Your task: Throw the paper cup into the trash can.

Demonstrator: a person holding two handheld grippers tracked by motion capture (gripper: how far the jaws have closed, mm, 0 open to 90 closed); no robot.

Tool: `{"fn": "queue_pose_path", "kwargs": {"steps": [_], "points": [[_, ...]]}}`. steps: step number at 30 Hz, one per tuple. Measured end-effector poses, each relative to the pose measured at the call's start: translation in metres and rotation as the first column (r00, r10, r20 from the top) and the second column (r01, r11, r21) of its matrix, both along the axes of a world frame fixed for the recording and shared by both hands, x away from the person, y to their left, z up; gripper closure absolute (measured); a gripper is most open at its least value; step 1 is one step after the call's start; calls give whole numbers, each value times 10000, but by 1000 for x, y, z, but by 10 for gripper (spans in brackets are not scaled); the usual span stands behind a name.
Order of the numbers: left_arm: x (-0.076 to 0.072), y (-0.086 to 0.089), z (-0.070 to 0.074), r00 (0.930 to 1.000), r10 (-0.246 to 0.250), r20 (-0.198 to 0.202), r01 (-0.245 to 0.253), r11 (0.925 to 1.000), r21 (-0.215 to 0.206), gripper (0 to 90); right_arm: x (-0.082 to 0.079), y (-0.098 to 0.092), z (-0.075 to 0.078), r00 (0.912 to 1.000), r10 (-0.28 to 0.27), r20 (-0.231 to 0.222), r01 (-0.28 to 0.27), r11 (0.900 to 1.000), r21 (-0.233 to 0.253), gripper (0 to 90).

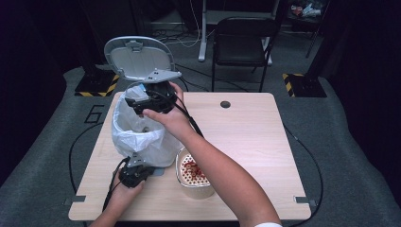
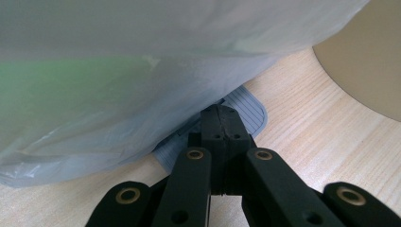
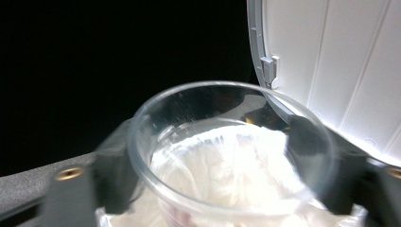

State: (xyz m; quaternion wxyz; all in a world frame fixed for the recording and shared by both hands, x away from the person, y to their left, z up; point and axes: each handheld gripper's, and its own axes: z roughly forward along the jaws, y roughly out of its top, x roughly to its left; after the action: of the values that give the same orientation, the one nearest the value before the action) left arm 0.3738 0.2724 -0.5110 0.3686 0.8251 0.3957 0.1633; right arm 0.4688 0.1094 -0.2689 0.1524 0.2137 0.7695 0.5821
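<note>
Right gripper view: clear cup (image 3: 227,156) between tool (image 3: 222,165) jaws.

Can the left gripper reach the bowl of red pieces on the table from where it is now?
Probably yes. The left gripper, jaws shut, presses the bin pedal, and the bowl stands just beside it on open table. Leaving the pedal might let the lid drop.

cup (image 3: 231,156) blurred, base cut off | pedal (image 2: 246,111) — mostly under bag (image 2: 142,71)
</note>
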Motion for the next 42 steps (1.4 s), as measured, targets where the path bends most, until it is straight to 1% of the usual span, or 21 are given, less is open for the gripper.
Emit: {"fn": "queue_pose_path", "kwargs": {"steps": [1, 5, 6, 7, 9, 10, 12, 13, 16, 20, 21, 25, 28, 29, 33, 34, 35, 37, 38, 41, 42], "points": [[0, 0, 0, 10000, -1, -9, 1, 10000, 7, 900, 0, 0, 0, 10000, -1, -26, 1, 10000, -27, 140], [0, 0, 0, 10000, 3, -7, -3, 10000, 8, 900, -1, -1, 0, 10000, -35, 10, 35, 9999, -117, 126], [0, 0, 0, 10000, 12, -15, -12, 10000, -4, 900, 0, -1, 0, 10000, -60, -33, 59, 9999, -159, 106], [0, 0, 1, 10000, -19, -45, 20, 10000, 93, 900, 1, -1, -1, 9999, -48, -166, 45, 9998, -207, 90], [0, 0, 0, 10000, 26, -45, -25, 10000, 33, 900, 2, -1, -2, 9995, 18, -319, -32, 9991, -434, 89], [0, -1, 0, 9998, 78, -200, -82, 9998, -169, 900, 3, -1, -3, 9996, 33, -277, -49, 9983, -576, 92], [0, -1, 0, 9998, 83, -199, -86, 9998, -166, 900, 3, -1, -4, 9997, 93, -246, -110, 9976, -682, 111], [0, 0, 0, 10000, 36, -49, -36, 10000, 32, 900, 2, -1, -5, 9995, 104, -314, -124, 9979, -642, 126], [0, 0, 0, 10000, -6, -1, 6, 10000, 11, 900, 0, -3, -6, 9994, 223, -251, -240, 9973, -696, 135], [0, 0, 0, 10000, -11, 5, 11, 10000, 10, 900, -2, -9, -4, 9998, 170, -141, -179, 9976, -672, 137], [0, 0, 0, 10000, 0, 13, 0, 10000, 16, 900, -3, -11, -4, 9998, 119, -140, -127, 9983, -574, 138], [0, 0, 0, 10000, 7, 7, -7, 10000, 3, 900, -8, -22, 0, 10000, 50, -69, -53, 9991, -426, 145], [0, 0, 0, 10000, 5, 27, -5, 10000, 37, 900, -11, -34, 1, 10000, -88, 40, 89, 9992, -381, 148], [0, 1, 0, 9999, -100, 19, 99, 9998, 184, 900, -11, -37, 1, 9999, -112, 65, 114, 9993, -361, 148], [0, 1, 1, 9999, -109, 16, 109, 9997, 204, 900, -15, -55, 1, 9997, -216, 131, 218, 9995, -209, 160], [0, 0, 0, 10000, -50, -41, 51, 9999, 111, 900, -15, -58, 1, 9997, -230, 127, 232, 9996, -164, 162], [-1, -1, 0, 9998, 3, -202, -5, 9999, -101, 900, -16, -60, 1, 9996, -257, 116, 258, 9996, -139, 163], [-1, -1, -1, 9998, 47, -210, -50, 9999, -159, 900, -18, -66, 0, 9995, -281, 169, 283, 9995, -113, 170], [0, 1, 0, 10000, -68, 7, 68, 9999, 146, 900, -19, -69, 0, 9994, -283, 206, 285, 9995, -122, 172], [0, 0, 0, 10000, -38, -1, 38, 9999, 108, 900, -22, -78, 0, 9990, -359, 281, 362, 9993, -96, 175], [0, 0, 0, 10000, -37, -9, 38, 9999, 132, 900, -24, -82, 0, 9990, -378, 229, 379, 9993, -46, 175]]}}
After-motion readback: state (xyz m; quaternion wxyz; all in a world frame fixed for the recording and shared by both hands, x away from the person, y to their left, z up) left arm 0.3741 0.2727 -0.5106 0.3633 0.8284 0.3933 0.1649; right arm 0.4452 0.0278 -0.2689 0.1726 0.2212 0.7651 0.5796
